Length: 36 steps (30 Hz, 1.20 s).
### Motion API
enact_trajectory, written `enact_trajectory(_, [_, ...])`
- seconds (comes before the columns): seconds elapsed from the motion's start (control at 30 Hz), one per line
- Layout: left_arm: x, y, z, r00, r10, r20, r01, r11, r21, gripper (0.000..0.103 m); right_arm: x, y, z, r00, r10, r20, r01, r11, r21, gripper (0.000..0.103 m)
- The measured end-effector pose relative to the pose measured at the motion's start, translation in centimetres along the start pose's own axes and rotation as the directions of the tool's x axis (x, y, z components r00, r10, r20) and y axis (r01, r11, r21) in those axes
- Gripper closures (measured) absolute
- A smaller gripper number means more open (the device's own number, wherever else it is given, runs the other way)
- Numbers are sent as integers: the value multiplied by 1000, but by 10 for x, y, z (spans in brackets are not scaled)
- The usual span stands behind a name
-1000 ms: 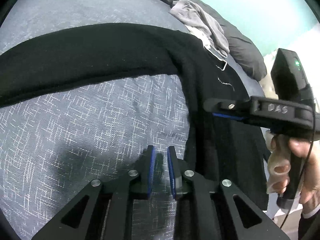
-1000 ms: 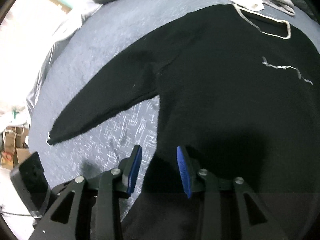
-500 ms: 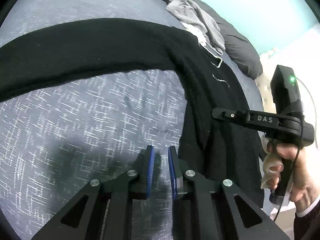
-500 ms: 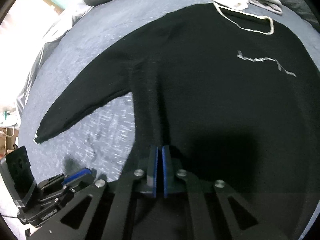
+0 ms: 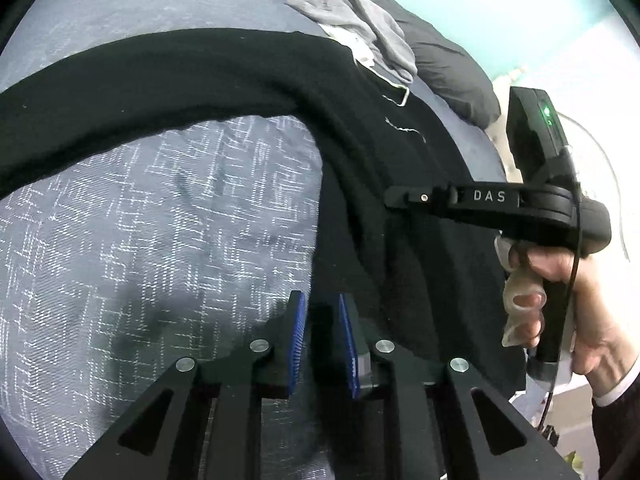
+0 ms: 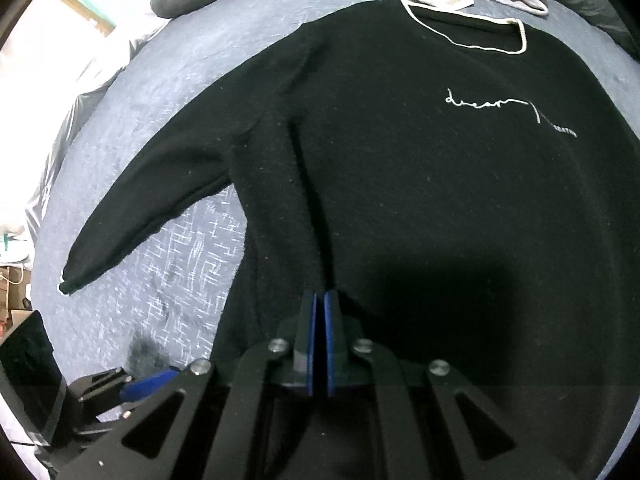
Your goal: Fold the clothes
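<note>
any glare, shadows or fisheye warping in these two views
Left wrist view: blown-out white at the right edge behind the hand; a soft shadow on the bedspread ahead of the left gripper; straight edges bow. Right wrist view: overexposed upper left; the right gripper darkens the black sweater, hiding knit detail.

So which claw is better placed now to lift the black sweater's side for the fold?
The right claw: it is shut on the black sweater near its hem. The left claw hangs slightly open at the sweater's edge.
</note>
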<state>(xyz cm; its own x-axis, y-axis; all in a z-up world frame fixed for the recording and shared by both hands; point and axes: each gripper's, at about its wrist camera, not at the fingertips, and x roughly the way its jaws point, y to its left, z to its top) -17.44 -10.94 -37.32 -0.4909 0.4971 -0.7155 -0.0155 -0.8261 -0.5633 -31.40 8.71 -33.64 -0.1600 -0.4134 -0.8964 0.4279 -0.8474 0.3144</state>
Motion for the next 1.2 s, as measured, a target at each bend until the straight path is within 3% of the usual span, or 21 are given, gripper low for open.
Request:
enact_trajectory(0.43, [19,-14,-8,999,-26,-48,27,999,18,84,-33,0,-11,996,48,80,-49,999,13,99])
enact_trajectory(0.6, [28,-14,-12,997,-38,-70,38,999,2,83,-51,-17,-25,992,74,107,-80,995,55,98])
enact_trajectory(0.73, [31,-18,-14,996,-52,-74,51,999,-8,76,-58,-29,-37,990,84,110,-93,993,79,98])
enact_trajectory(0.9, [27,-25,-17,993,-86,-75,86,996,-1,74,-66,-43,-57,988,99,120,-112,988,110,98])
enact_trajectory(1.2, [39,-34,-20,995,-33,-90,37,998,44,76,-65,-60,-75,990,93,108,-109,983,151,98])
